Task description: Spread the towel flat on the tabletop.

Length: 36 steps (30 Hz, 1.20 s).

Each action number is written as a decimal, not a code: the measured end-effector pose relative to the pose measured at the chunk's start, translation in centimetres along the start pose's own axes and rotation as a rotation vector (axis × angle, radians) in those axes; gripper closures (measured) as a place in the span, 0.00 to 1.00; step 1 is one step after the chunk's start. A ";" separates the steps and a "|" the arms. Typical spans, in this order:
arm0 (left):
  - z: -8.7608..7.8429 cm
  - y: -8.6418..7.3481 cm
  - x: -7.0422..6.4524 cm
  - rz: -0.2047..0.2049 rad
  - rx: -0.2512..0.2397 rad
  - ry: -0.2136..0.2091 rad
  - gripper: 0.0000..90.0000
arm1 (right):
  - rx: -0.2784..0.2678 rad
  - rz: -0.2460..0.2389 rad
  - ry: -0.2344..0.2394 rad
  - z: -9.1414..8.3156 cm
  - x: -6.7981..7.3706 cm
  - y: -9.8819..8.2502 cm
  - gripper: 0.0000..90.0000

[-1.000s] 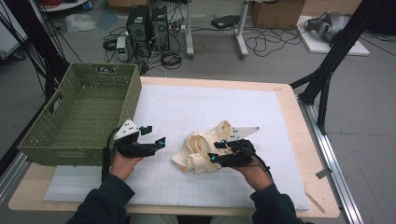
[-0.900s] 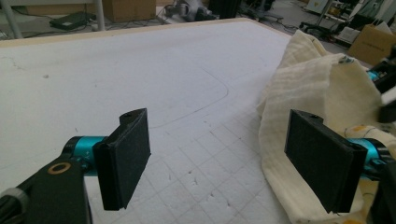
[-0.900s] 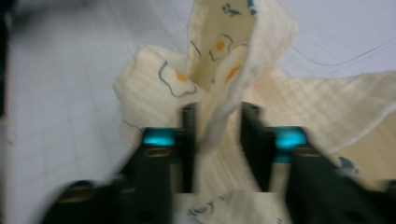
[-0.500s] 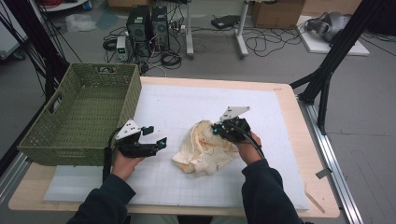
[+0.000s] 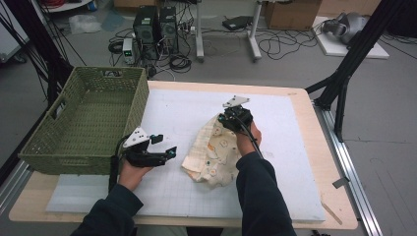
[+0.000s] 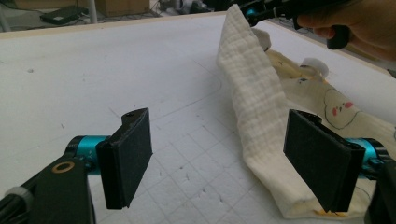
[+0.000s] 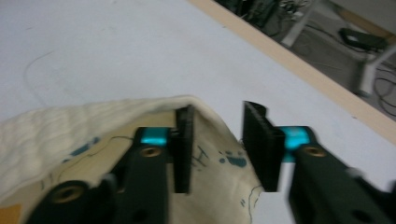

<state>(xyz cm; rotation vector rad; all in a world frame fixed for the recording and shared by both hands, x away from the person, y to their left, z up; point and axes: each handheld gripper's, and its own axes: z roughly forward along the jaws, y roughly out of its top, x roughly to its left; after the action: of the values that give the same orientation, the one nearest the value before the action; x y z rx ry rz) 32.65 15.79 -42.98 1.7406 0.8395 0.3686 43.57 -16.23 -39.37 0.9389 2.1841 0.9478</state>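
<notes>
A cream cloth [image 5: 214, 152] with small printed figures lies rumpled on the white mat [image 5: 182, 105]. My right gripper [image 5: 223, 118] is at its far end. In the right gripper view the gripper [image 7: 217, 140] has its jaws apart; they have just been opening. The cloth's edge [image 7: 70, 126] drapes over one pad [image 7: 184, 149] and shows in the gap. In the left gripper view that edge [image 6: 252, 88] rises as a ridge up to the right gripper [image 6: 261, 9]. My left gripper [image 5: 166, 144] rests open just left of the cloth, pads [image 6: 133, 156] wide apart over bare mat.
A green woven basket [image 5: 142, 98] stands at the table's left, close behind my left hand. The wooden table edge [image 5: 324, 147] runs along the right. Computers and cables lie on the floor beyond the table.
My right gripper has travelled from the cloth's near right side to its far end, drawing the cloth's edge along and stretching it out. The left gripper has stayed put.
</notes>
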 end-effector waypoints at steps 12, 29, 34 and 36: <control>0.2 0.0 -0.2 0.009 0.010 -0.009 0.31 | -0.035 0.117 0.051 -4.9 -3.8 -2.4 0.54; 0.4 -0.1 -0.5 0.029 0.031 -0.024 0.36 | 0.018 0.149 0.083 -6.2 -4.5 -4.5 0.50; 1.0 -0.1 -1.1 0.050 0.046 -0.064 0.44 | 0.024 0.121 0.047 -8.6 -4.1 -6.6 0.51; 1.6 0.2 -1.5 0.062 0.050 -0.073 0.44 | 0.024 0.144 0.049 -9.4 -4.3 -7.5 0.50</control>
<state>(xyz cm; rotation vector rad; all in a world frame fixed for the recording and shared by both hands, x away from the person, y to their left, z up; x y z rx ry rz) 32.66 13.59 -43.08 1.8188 0.7494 0.3249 36.56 -26.92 -38.76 1.1072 2.1963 1.0231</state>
